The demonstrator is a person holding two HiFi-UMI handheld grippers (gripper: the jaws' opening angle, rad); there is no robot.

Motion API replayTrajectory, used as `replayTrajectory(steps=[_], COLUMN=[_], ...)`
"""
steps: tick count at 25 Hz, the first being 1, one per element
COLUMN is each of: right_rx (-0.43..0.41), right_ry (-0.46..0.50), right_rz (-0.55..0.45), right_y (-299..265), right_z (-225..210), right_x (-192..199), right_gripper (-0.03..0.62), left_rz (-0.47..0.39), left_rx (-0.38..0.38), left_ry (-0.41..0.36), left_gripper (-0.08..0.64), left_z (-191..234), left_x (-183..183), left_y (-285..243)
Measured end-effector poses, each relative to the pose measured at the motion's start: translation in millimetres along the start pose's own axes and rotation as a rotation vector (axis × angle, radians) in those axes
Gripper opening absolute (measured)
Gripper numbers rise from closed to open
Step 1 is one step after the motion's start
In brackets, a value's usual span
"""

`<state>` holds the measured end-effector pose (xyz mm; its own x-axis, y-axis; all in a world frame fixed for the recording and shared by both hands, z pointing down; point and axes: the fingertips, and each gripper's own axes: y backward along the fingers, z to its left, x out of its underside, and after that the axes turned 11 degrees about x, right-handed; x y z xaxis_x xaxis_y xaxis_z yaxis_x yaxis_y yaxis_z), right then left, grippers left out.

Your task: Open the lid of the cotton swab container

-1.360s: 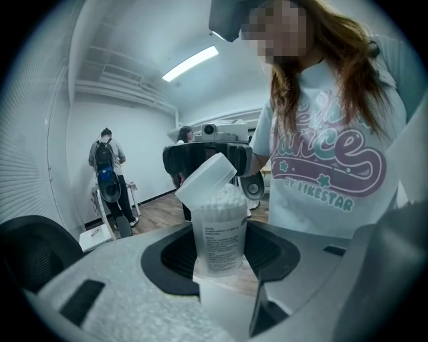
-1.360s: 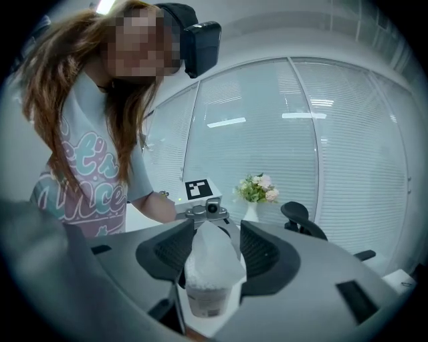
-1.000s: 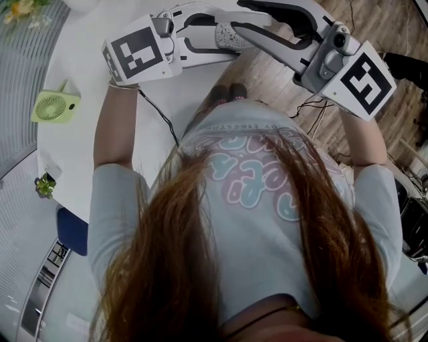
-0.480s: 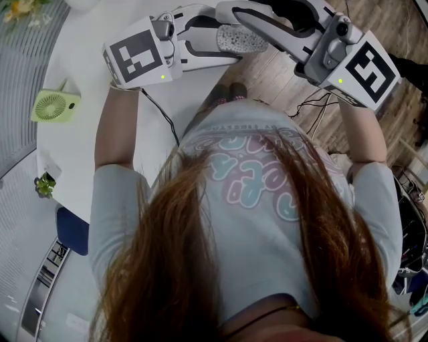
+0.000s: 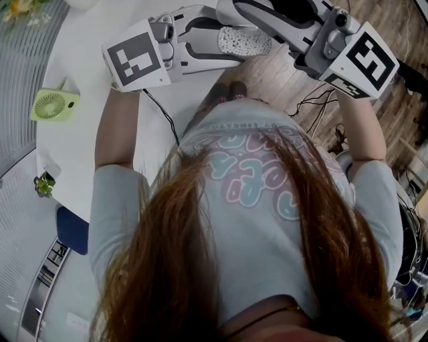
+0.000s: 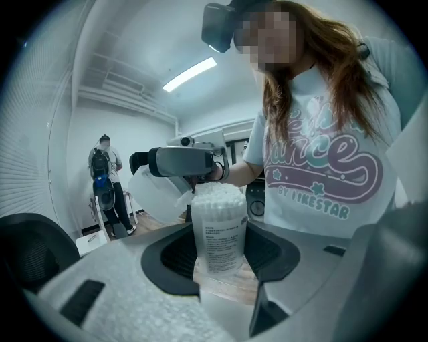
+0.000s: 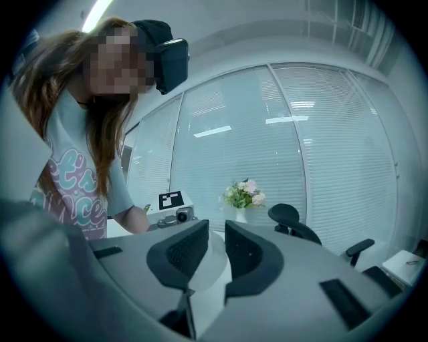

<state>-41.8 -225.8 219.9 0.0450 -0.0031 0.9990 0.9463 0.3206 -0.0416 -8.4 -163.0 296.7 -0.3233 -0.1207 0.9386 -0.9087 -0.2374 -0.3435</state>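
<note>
My left gripper (image 5: 235,40) (image 6: 221,252) is shut on the clear cotton swab container (image 5: 253,41) (image 6: 218,230) and holds it upright in the air. The container's top is uncovered and the white swab tips (image 6: 217,194) show. My right gripper (image 5: 234,9) (image 7: 215,250) stands just beyond the container. Its jaws are closing, with the translucent white lid (image 7: 210,267) (image 6: 152,195) pressed between the pads. The lid is off the container and to its side in the left gripper view.
A white table (image 5: 80,40) lies below the grippers with a green mini fan (image 5: 55,105) and a small plant (image 5: 45,185) on it. Cables (image 5: 314,103) run over the wooden floor. A flower vase (image 7: 244,195), an office chair (image 7: 294,224) and another person (image 6: 105,180) are farther off.
The right gripper has risen and drawn away from the container's top. The left gripper and container have hardly moved.
</note>
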Motion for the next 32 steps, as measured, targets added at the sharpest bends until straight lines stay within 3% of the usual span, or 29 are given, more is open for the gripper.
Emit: replayTrajectory(steps=[13,20,32], right_rx=[0.004,0.006,0.074], right_ry=[-0.046,-0.045,-0.023], right_rz=[-0.009,-0.031,-0.053], right_y=[6.6,9.3,25.7], right_z=[-0.9,-2.2,-7.5], right_x=[2.9,-2.9,-0.3], right_gripper=[0.094,0.161,0.184], left_rz=[0.004,-0.005,0.004], left_rx=[-0.014,-0.05,-0.143], left_ry=[0.0,0.018,0.038], left_gripper=[0.189,0.189,0.189], left_z=[-2.0,5.0,21.7], left_x=[-1.6,6.2,33.7], left_y=[-4.7,2.1,7.3])
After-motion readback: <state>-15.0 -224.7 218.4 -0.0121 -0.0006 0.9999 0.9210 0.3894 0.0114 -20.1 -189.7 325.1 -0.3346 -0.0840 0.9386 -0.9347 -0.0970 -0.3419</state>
